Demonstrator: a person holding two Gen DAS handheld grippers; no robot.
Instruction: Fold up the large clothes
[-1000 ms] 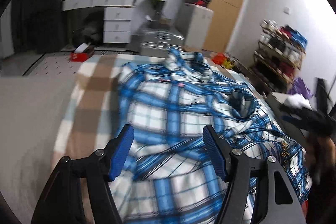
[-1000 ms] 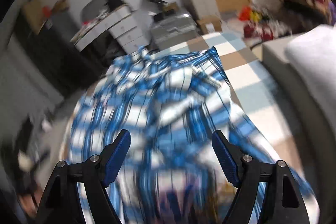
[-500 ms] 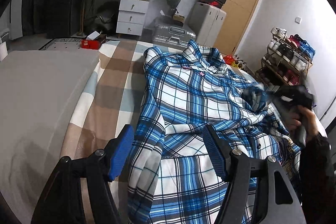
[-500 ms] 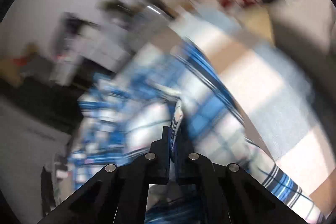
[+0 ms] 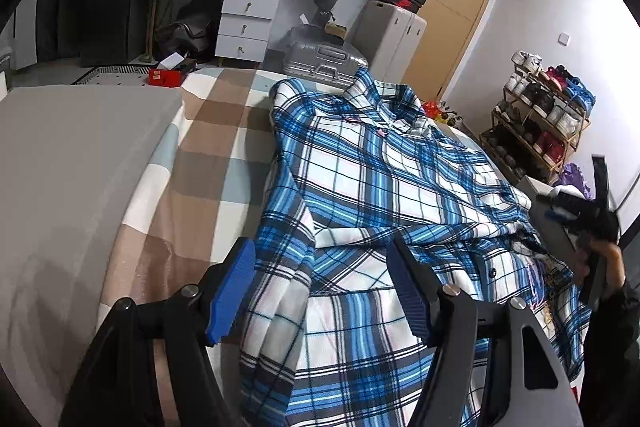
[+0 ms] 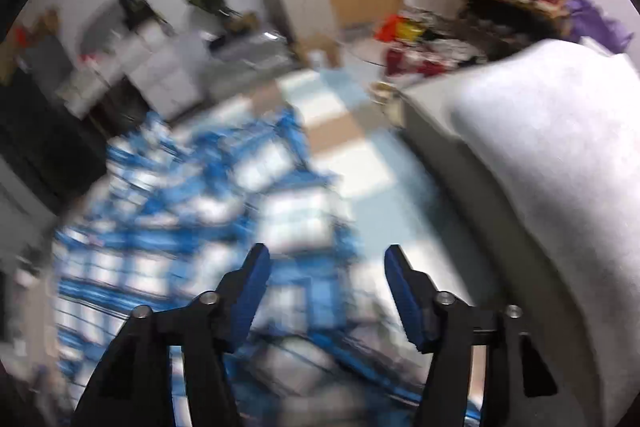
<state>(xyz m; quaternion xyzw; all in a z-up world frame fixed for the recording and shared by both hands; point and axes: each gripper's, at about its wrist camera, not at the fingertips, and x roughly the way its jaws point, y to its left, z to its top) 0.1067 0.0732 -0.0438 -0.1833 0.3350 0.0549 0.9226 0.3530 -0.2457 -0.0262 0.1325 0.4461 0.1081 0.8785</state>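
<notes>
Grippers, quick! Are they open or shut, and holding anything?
Left gripper: open, holding nothing, over the shirt.
Right gripper: open, holding nothing.

Motion blur smears the plaid shirt (image 6: 224,211) in the right wrist view; its hem (image 5: 360,403) runs off the frame's bottom edge.

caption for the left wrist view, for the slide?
Open left hand-held gripper poised over a blue plaid shirt spread on a checked bedspread, bedroom clutter behind.

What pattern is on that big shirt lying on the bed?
Blue, white and black plaid shirt; the left wrist view shows it sharpest.
</notes>
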